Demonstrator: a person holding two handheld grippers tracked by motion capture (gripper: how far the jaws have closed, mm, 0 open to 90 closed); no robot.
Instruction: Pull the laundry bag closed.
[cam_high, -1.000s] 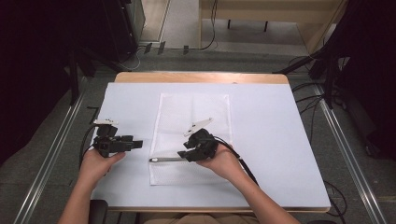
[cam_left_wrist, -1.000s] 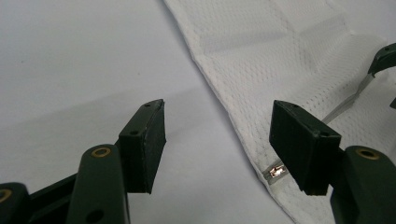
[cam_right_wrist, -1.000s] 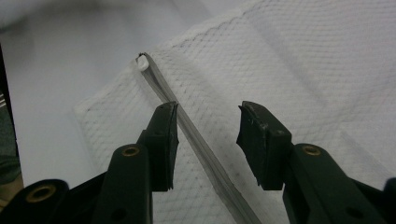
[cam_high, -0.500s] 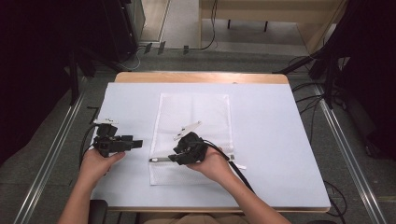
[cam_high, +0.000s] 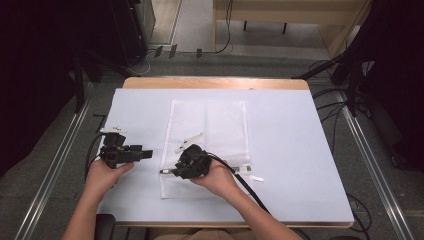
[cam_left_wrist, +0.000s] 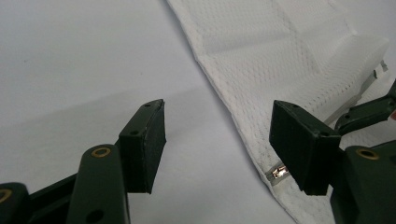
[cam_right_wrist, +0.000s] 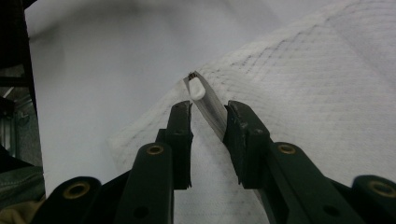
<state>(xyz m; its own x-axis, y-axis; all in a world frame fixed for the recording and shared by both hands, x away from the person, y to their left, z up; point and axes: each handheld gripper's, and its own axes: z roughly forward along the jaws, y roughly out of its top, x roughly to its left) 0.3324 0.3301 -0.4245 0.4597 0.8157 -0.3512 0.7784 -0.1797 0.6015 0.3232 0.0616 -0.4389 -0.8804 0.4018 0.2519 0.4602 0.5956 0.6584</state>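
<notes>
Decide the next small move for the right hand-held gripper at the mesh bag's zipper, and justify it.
Probably finish closing the right hand-held gripper. Its jaws, which have just been closing, straddle the zipper pull at the edge of the white mesh bag with a gap on one side, so the pull is not yet pinched.

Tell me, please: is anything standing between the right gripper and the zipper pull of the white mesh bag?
Nothing visible does. The right gripper has been closing its jaws around the zipper pull at the edge of the white mesh bag; a gap remains at one jaw.
</notes>
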